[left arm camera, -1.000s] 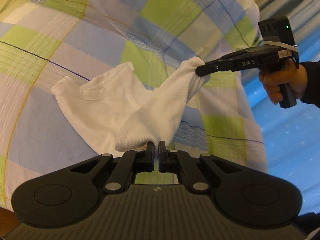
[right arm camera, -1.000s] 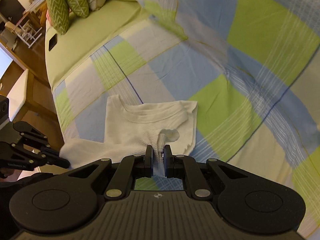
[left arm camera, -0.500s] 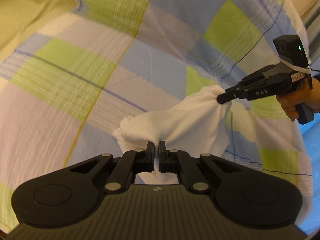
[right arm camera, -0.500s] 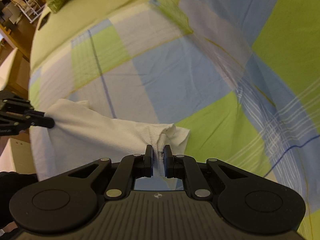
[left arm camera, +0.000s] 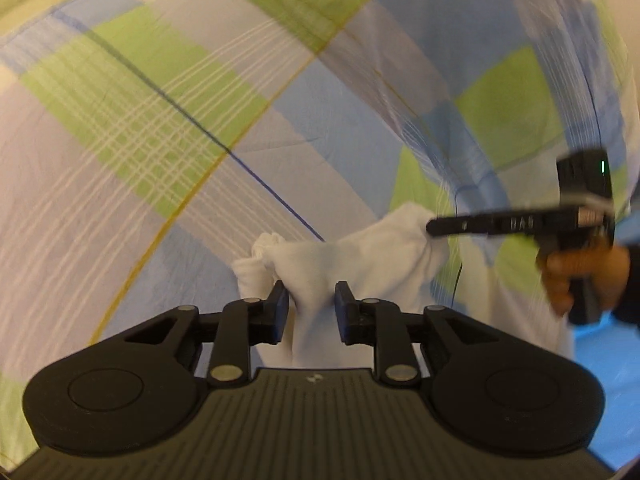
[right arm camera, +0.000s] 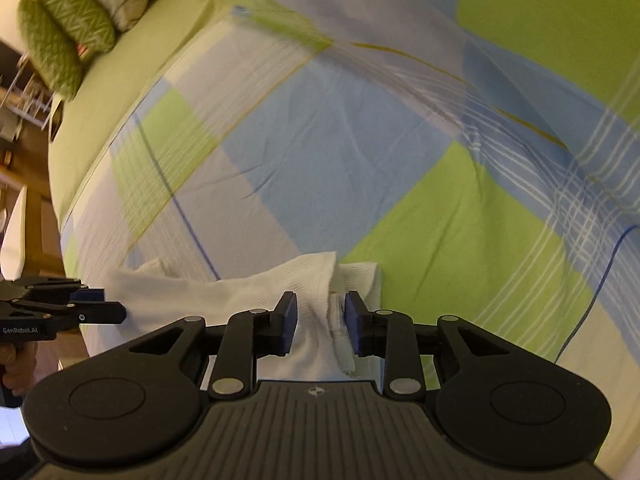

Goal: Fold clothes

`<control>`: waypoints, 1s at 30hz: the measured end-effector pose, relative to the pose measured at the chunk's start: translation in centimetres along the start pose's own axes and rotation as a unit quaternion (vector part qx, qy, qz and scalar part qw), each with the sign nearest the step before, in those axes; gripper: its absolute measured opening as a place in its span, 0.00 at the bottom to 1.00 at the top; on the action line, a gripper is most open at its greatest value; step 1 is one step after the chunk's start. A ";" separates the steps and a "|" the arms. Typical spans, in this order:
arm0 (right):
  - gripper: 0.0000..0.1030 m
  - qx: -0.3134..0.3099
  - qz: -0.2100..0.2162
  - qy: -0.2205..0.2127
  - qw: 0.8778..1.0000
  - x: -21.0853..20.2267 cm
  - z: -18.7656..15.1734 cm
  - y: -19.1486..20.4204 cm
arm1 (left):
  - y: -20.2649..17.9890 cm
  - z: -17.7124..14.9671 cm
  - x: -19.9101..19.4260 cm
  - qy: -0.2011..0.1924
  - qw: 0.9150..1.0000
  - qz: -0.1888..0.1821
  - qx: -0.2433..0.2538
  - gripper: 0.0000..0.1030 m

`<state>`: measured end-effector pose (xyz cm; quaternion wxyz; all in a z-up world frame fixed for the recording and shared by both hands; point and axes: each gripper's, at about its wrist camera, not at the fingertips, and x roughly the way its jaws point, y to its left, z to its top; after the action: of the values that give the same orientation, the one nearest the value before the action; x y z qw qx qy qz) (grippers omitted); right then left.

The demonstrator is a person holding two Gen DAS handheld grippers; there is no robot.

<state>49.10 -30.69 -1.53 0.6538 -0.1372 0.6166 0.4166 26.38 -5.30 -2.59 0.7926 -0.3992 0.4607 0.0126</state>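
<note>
Presently lying on the bed: one white ribbed-knit cotton garment (left arm camera: 360, 256), bunched, its long axis running across between both tools. Left gripper (left arm camera: 308, 300) is straddling one end, fingers apart, cloth sagging loose between them; right gripper (right arm camera: 320, 312) is straddling the other end, fingers likewise apart (neither is pinching). Beneath it is spreading a green, blue and white checked cotton bedspread (right arm camera: 320, 152); nothing is obstructing. Green patterned cushions (right arm camera: 64, 36) are sitting well apart.

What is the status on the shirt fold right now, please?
Left gripper open, right gripper open. White shirt lying bunched on the checked bedspread, cloth between both sets of fingers. Nothing in the way.
</note>
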 end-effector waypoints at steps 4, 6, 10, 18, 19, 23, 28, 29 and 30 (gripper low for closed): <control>0.10 -0.013 -0.017 -0.019 1.000 -0.4 -0.2 -0.1 | -1.5 0.4 -1.2 -0.042 0.997 -0.009 0.071 0.02; 0.10 -0.005 -0.022 -0.038 0.999 -1.1 -0.6 -0.2 | -1.7 0.4 -1.4 -0.042 0.995 -0.013 0.091 0.02; 0.18 0.038 -0.018 -0.027 0.999 -0.5 -1.5 -1.4 | 0.3 0.2 0.8 0.020 0.996 0.052 0.063 0.07; 0.33 0.095 -0.032 -0.059 0.993 -2.1 -3.6 -2.5 | 0.6 0.6 -0.6 0.023 0.994 0.086 0.057 0.22; 0.35 0.105 -0.033 -0.061 0.992 -2.4 -4.2 -2.5 | 0.5 0.6 -0.8 0.023 0.995 0.081 0.060 0.22; 0.39 0.142 -0.025 -0.064 0.988 -3.2 -7.0 -2.2 | -0.8 1.4 -0.6 0.024 0.994 0.044 0.092 0.24; 0.39 0.165 -0.024 -0.059 0.984 -2.9 -9.9 -1.4 | -2.4 2.6 1.6 0.044 0.980 0.118 0.157 0.24; 0.39 0.170 -0.026 -0.062 0.983 -3.0 -10.3 -1.1 | -2.2 2.9 1.6 0.040 0.979 0.133 0.149 0.28; 0.39 0.174 -0.029 -0.066 0.982 -3.2 -10.7 -0.8 | -1.9 3.1 1.4 0.034 0.981 0.135 0.138 0.28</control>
<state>42.65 -39.79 -1.04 0.7183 -0.0117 0.6311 0.2924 30.20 -5.10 -1.65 0.8146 -0.2206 0.5348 0.0424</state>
